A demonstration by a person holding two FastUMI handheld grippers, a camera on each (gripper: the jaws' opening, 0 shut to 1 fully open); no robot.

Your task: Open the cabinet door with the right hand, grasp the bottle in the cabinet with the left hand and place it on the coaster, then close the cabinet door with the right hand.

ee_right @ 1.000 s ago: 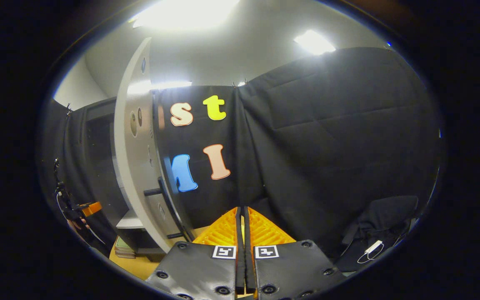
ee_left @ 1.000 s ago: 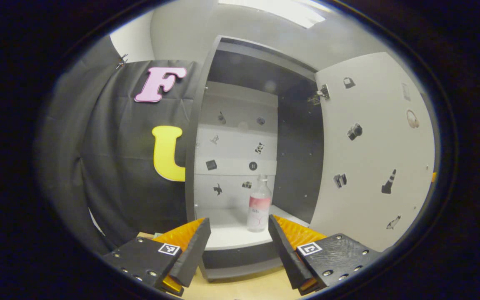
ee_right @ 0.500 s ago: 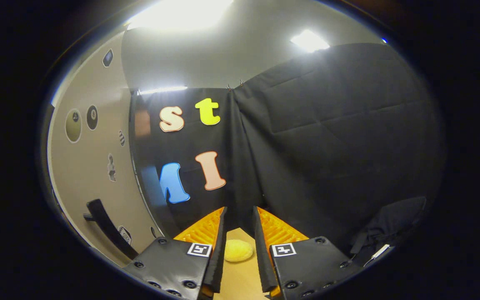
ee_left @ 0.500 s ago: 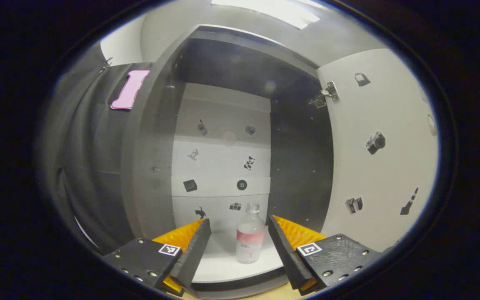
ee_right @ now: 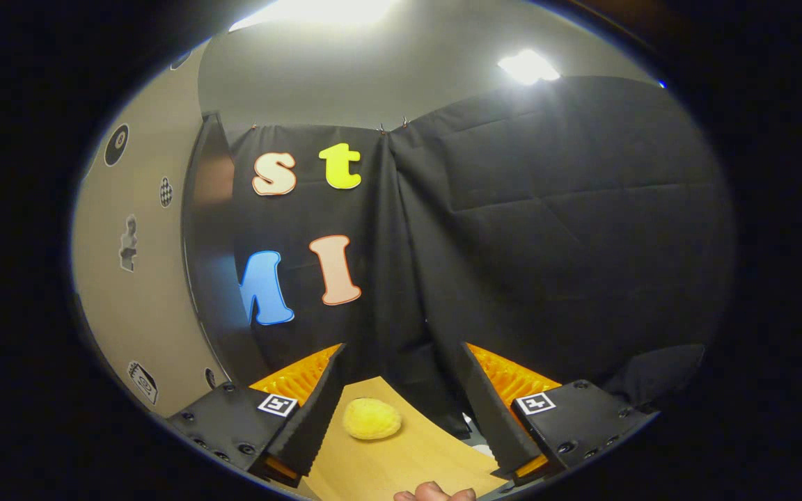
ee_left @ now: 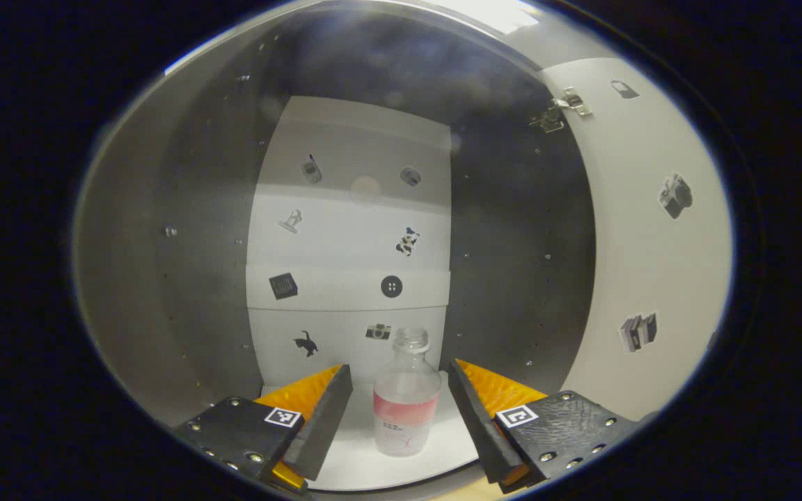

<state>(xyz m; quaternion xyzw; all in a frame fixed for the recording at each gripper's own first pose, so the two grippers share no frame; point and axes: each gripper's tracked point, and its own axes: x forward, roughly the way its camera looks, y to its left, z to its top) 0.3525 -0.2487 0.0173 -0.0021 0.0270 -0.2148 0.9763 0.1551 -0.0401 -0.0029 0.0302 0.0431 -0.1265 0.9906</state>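
We see the left tongs point(ee_left: 401, 410) spread wide inside the open cabinet point(ee_left: 199, 278), the clear bottle point(ee_left: 406, 400) standing upright on the white shelf point(ee_left: 359, 463) between the fingers, untouched. The cabinet door point(ee_left: 651, 243) stands open at right. Our right tongs point(ee_right: 401, 410) are spread above the table point(ee_right: 401, 466), framing the yellow coaster point(ee_right: 372, 419).

The left gripper point(ee_left: 399, 410) is spread wide inside the open cabinet point(ee_left: 192, 278). The bottle point(ee_left: 405, 396) stands upright between its fingers, untouched. The door point(ee_left: 651, 250) stands open at right.
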